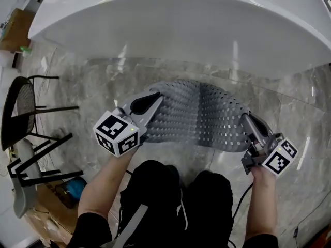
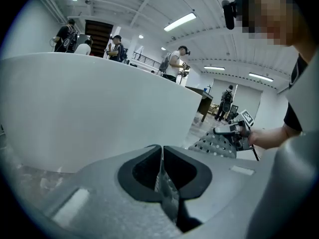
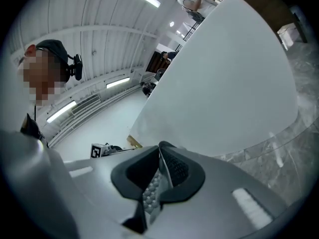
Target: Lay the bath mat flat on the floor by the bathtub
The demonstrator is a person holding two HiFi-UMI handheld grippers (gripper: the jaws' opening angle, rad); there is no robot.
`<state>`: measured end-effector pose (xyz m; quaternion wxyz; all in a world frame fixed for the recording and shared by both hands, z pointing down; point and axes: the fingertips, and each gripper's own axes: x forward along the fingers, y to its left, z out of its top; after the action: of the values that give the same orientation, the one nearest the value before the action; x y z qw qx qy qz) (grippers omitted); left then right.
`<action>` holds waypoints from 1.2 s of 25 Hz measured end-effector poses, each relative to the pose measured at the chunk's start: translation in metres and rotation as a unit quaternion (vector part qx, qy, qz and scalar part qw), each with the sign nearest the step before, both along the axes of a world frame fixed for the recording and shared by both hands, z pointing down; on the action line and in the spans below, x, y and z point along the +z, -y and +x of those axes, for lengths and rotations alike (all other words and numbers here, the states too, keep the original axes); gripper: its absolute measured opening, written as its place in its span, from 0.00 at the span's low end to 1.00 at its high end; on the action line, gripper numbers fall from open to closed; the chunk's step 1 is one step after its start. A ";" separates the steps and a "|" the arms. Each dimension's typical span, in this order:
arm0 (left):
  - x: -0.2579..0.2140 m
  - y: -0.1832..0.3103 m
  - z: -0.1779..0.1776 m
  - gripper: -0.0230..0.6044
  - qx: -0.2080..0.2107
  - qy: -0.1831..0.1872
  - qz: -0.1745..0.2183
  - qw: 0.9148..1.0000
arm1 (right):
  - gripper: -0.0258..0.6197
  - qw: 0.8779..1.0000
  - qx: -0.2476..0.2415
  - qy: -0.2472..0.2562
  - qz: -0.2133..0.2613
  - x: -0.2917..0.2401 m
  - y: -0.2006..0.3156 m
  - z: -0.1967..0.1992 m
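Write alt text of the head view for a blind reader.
Seen from above, a left claw and a right claw each grip an edge of a gray bath mat. It is humped, not flat, over a marble floor beside a white bathtub.

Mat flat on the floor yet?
No, the bath mat humps up in the middle, pinched between the left tool and right tool.

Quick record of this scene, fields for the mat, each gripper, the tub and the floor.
mat: grey perforated bath mat, bowed up in the middle, not flat
left gripper: jaws shut on the mat's left end
right gripper: jaws shut on the mat's right end
tub: white bathtub, just beyond the mat
floor: grey marble floor
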<state>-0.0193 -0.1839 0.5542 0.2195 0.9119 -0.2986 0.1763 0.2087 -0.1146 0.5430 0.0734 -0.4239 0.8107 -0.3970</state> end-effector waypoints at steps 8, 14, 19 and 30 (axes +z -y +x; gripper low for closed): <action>0.067 0.037 -0.009 0.07 -0.009 -0.007 0.028 1.000 | 0.07 0.999 0.001 -0.015 0.046 0.052 0.041 0.018; 0.156 0.023 -0.039 0.05 -0.005 0.077 0.006 0.997 | 0.07 1.000 0.012 -0.001 -0.021 0.137 0.015 0.031; 0.194 0.021 -0.090 0.06 -0.078 0.084 -0.047 0.992 | 0.07 0.994 0.080 -0.027 -0.074 0.172 -0.012 0.081; 0.247 0.018 -0.152 0.05 -0.119 0.176 -0.050 0.976 | 0.10 0.981 0.115 -0.067 -0.138 0.232 -0.043 0.134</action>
<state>-0.1717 -0.2020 0.8010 0.2285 0.8124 -0.4294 0.3215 0.3424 -0.0714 0.7746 0.0051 -0.5461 0.6969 -0.4648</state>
